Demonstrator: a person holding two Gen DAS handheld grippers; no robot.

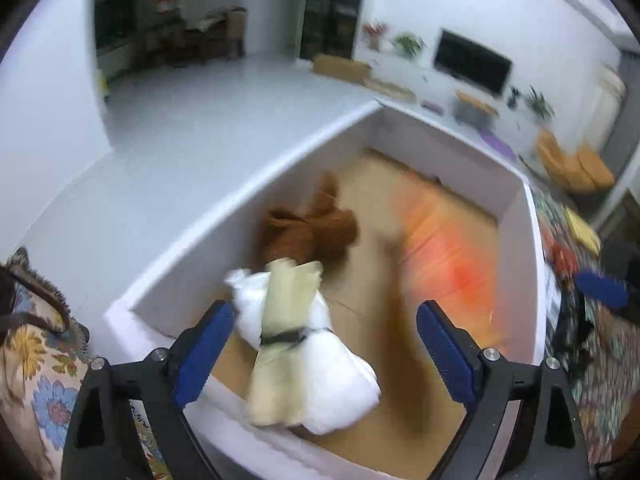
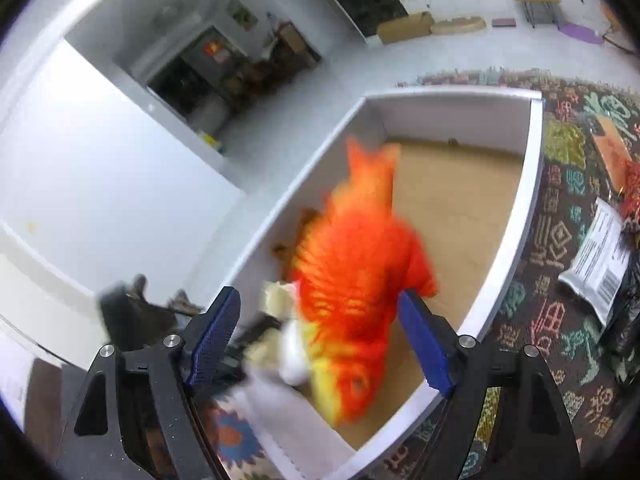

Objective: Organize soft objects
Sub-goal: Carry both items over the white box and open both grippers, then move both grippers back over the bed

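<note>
Standing spread, the jaws of the left gripper (image 1: 322, 344) hold nothing; its blue pads frame a white-and-cream plush doll (image 1: 304, 344) with a brown head, but do not touch it. Gripper angled down into a white-walled box (image 1: 248, 208) with a cardboard-brown floor. Doll lies in the near left part of the box, against the left wall.

Right gripper (image 2: 320, 340) jaws also spread, tilted down over the same box (image 2: 534, 184). Orange goldfish plush (image 2: 356, 280) appears between the pads, blurred, head toward the camera, tail toward the far wall; the right pad seems to overlap its side; contact cannot be judged. Whether it rests on the floor: cannot tell.

Box sits on a patterned rug (image 2: 560, 152); a printed packet (image 2: 600, 256) lies on the rug to its right.
</note>
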